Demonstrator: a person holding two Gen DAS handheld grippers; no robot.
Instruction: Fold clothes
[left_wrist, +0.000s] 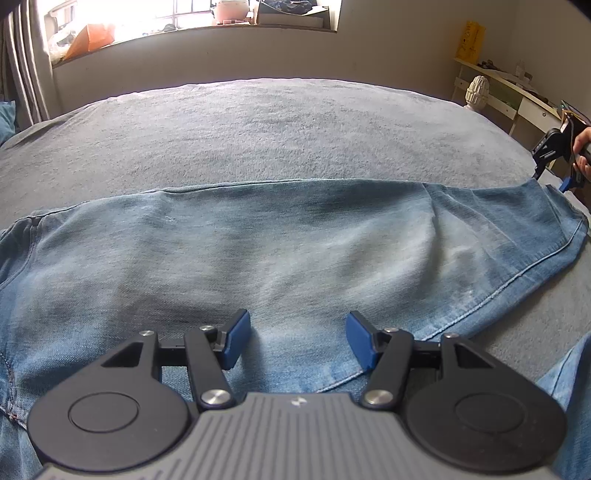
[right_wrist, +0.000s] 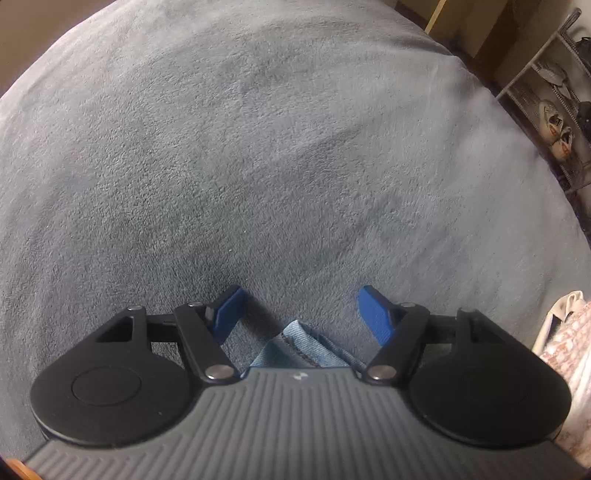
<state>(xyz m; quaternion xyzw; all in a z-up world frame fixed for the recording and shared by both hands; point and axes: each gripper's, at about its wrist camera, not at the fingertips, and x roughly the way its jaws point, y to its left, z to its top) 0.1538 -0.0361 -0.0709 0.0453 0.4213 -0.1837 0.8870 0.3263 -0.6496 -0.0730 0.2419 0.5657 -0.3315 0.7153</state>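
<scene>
A pair of light blue jeans (left_wrist: 280, 243) lies flat across the grey bedspread (left_wrist: 258, 125), one leg stretching right to its hem. My left gripper (left_wrist: 297, 338) is open and empty, low over the jeans' near part. My right gripper (right_wrist: 299, 314) is open, with the jeans' hem corner (right_wrist: 299, 347) lying under its body between the finger bases, not clamped. In the left wrist view the right gripper (left_wrist: 554, 170) shows at the far right, at the hem end of the leg, held by a hand.
The bed's far edge meets a wall under a bright window sill (left_wrist: 192, 26) with clutter. A white shelf unit (left_wrist: 509, 92) stands at the right. A shoe rack (right_wrist: 557, 122) stands beyond the bed's right edge. A patterned cloth (right_wrist: 569, 339) lies at right.
</scene>
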